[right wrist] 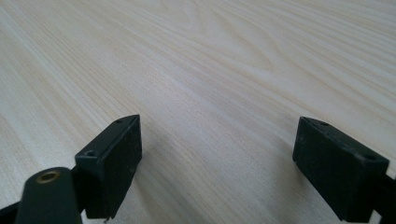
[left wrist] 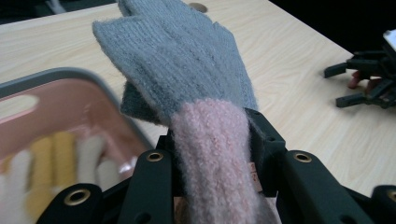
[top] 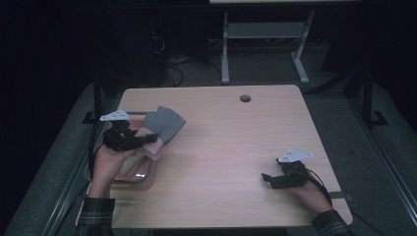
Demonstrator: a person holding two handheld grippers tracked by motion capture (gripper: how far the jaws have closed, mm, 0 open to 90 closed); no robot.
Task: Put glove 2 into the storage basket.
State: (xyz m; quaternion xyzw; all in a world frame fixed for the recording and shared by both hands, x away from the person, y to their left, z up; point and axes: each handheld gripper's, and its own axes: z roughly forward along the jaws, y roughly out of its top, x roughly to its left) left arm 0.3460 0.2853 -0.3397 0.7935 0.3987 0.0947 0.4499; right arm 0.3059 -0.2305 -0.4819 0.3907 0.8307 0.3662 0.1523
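The place reads as a lab or office workroom kept dim. A pale wood-grain desk (top: pixel 236 147) with a round cable hole (top: pixel 245 98) near its far edge stands on grey carpet (top: pixel 373 162). Beyond the far edge, a second desk's white metal frame (top: pixel 265 44) (legs and crossbar) rises beside loose cables (top: pixel 172 64) on the floor.

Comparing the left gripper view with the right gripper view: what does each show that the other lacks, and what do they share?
Left gripper view: the left gripper shut on the pink cuff of a grey glove, a pink bin with pale items inside, and the right gripper farther off. Right gripper view: the right gripper's own fingers standing wide apart with nothing between them. Both: the pale wood table.
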